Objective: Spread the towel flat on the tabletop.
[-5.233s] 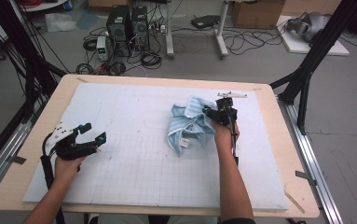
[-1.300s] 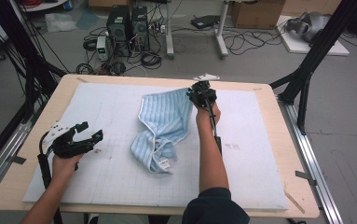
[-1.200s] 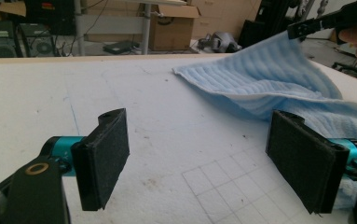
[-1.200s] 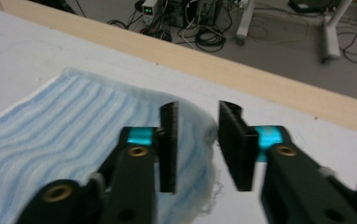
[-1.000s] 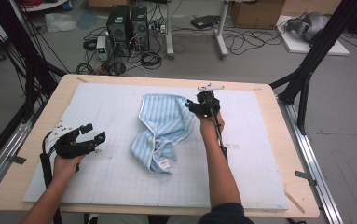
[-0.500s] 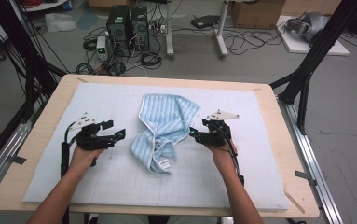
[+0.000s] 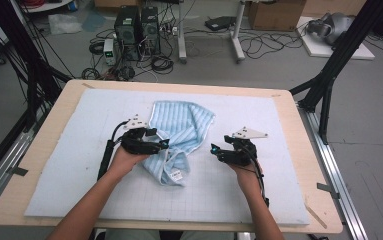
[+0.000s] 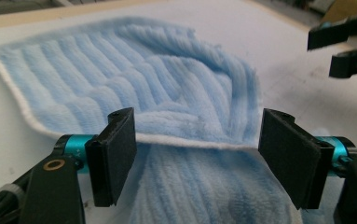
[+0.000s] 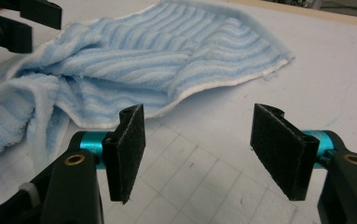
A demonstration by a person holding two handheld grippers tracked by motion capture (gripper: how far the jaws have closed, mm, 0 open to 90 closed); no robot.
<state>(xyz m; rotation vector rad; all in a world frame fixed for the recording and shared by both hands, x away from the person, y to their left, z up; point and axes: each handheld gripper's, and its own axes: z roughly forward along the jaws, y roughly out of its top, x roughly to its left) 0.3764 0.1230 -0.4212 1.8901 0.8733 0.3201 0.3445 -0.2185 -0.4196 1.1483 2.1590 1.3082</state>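
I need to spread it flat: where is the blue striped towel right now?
In the high view the blue striped towel lies rumpled on the white mat, centre-left, between the two tools, its near end at the left tool.

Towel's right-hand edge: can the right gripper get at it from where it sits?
Probably yes. The right gripper is open, apart from the blue towel, with bare mat between its jaws and the towel's white-trimmed edge. The left gripper is on the far side.
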